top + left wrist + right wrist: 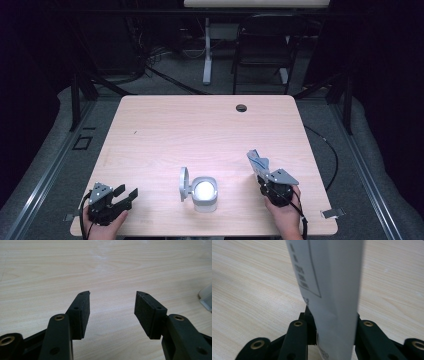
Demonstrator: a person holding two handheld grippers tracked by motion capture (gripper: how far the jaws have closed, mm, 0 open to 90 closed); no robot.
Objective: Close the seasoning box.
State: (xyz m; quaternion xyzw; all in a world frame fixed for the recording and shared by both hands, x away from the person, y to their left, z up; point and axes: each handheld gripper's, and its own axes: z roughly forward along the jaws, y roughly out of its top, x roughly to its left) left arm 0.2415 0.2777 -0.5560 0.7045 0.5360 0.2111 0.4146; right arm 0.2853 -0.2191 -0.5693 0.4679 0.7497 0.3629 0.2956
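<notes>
Packet held at the near right, tub open beside it

Packet (257, 161) sits between the jaws of the right gripper (263, 176) at the table's (165, 125) near right, its far end pointing away and up off the wood. In the right gripper view the white, printed packet (329, 287) rises straight out of the jaws, which stand partly apart with it between them; whether the pads press on it cannot be told, so the grip may be loose. Holding it by one end likely keeps the other end free for tearing or pouring. Just left of it, near the front edge, stands a small grey tub (205, 192) with its round lid (184, 183) swung up on the left side, leaving the white inside exposed, probably to receive the contents. Left gripper (121, 196) rests at the near left, well apart from the tub, jaws wide and empty over bare wood, seemingly waiting to help
</notes>
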